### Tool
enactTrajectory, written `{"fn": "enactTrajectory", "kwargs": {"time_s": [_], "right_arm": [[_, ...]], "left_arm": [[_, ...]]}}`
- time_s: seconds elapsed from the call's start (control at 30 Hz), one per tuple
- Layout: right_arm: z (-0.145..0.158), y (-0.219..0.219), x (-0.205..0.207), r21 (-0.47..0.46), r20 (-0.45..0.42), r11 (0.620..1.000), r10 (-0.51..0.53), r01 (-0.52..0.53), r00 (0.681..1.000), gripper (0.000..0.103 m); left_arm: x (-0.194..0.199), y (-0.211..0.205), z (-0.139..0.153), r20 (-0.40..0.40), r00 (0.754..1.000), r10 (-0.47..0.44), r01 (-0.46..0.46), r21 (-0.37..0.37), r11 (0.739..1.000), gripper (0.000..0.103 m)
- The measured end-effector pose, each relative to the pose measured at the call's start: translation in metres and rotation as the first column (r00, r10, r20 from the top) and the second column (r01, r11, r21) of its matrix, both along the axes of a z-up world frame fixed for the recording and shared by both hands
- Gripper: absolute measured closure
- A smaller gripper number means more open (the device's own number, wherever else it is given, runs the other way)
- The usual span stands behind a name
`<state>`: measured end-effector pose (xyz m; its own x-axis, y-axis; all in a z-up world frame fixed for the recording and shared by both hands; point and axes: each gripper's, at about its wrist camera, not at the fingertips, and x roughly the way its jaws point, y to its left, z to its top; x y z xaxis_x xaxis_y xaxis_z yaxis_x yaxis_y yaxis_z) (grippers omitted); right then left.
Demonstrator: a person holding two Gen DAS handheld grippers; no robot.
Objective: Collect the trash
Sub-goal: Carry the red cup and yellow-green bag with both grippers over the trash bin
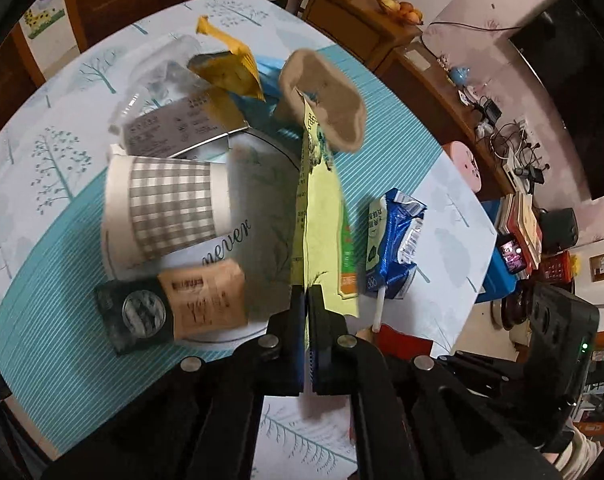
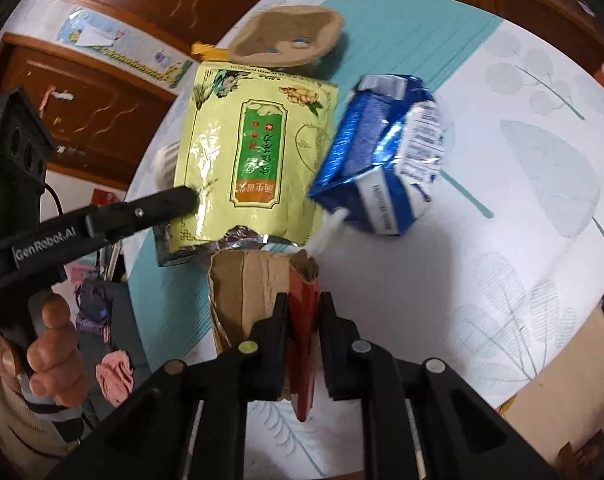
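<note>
My left gripper is shut on the edge of a yellow-green tea packet, held above a white plate; the packet's face shows in the right wrist view. The plate carries a checked paper cup, a brown sachet, a dark packet and a grey wrapper. My right gripper is shut on a torn red and brown cardboard piece. A crushed blue milk carton with a white straw lies on the table; it also shows in the left wrist view.
A brown paper bowl and a yellow wrapper lie beyond the plate, next to a clear plastic container. The table has a teal mat and a leaf-print cloth. A wooden cabinet stands behind.
</note>
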<state>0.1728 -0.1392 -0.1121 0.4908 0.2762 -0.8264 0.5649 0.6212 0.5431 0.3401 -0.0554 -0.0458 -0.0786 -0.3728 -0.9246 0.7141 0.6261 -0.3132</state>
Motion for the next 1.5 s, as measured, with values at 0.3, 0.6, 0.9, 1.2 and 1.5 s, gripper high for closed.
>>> {"fn": "enactTrajectory", "kwargs": {"time_s": [0.3, 0.6, 0.9, 1.2, 1.5], "right_arm": [[0.007, -0.007, -0.003, -0.02, 0.016, 0.999, 0.027, -0.027, 1.0, 0.089], [0.022, -0.009, -0.015, -0.008, 0.071, 0.992, 0.13, -0.129, 0.989, 0.089], [0.038, 0.0, -0.046, -0.028, 0.117, 0.961, 0.277, -0.276, 0.954, 0.089], [0.046, -0.022, -0.123, -0.042, 0.124, 0.934, 0.359, -0.356, 0.925, 0.089], [0.022, -0.058, -0.205, -0.027, 0.055, 0.93, 0.367, -0.366, 0.928, 0.089]], "left_arm": [[-0.02, 0.024, 0.035, 0.041, 0.999, -0.003, 0.004, -0.019, 1.0, 0.103], [-0.071, 0.05, 0.069, 0.077, 0.997, 0.006, -0.005, -0.019, 1.0, 0.103], [-0.143, 0.069, 0.099, 0.098, 0.991, 0.086, -0.083, -0.034, 0.996, 0.103], [-0.241, 0.046, 0.104, 0.076, 0.989, 0.125, -0.121, -0.059, 0.991, 0.103], [-0.317, 0.014, 0.077, 0.022, 0.992, 0.127, -0.127, -0.023, 0.992, 0.103]]}}
